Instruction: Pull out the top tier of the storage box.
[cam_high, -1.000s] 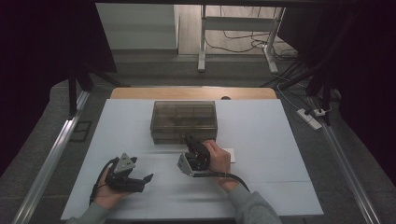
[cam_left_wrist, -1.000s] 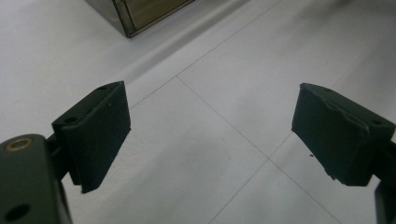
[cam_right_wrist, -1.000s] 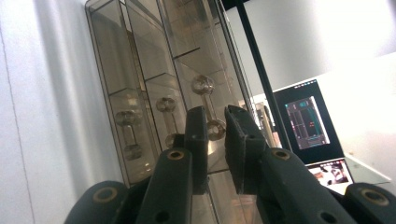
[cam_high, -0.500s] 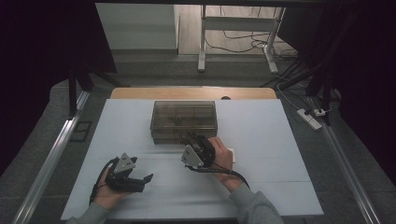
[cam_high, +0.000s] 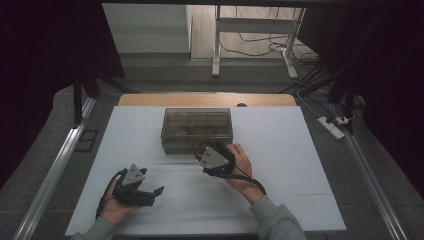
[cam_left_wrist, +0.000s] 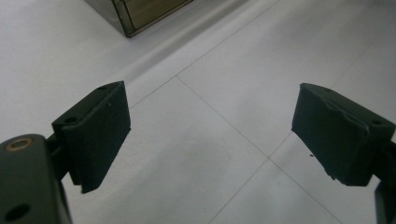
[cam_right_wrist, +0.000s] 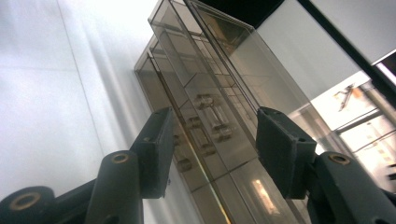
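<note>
From the high view, a smoky clear plastic compartment box (cam_high: 197, 130) sat at the centre of the frame on the white bench (cam_high: 300, 150), its long axis running left to right across the picture. The right claw (cam_high: 212, 150) was just below the box's lower long wall, near the middle of that wall and tipped toward it, so the box lay straight above the claw in the frame. The left claw (cam_high: 150, 192) rested in the lower left, well apart from the box and pointing toward the right of the frame. The right hand was plainly the nearer one.

In the left gripper view, the left claw (cam_left_wrist: 210, 135) stood released, jaws wide, with nothing but bare bench between them. One corner of the box (cam_left_wrist: 140, 11) showed at the upper left of the frame, far off.

In the right gripper view, the right claw (cam_right_wrist: 212, 149) was released, its jaws having just been opening; the pads stood apart with the box's front wall and latches (cam_right_wrist: 205, 126) showing between them, and I could not tell that either pad touched it. The box (cam_right_wrist: 219, 70) ran from the lower middle to the upper middle of that frame, its lid closed.
</note>
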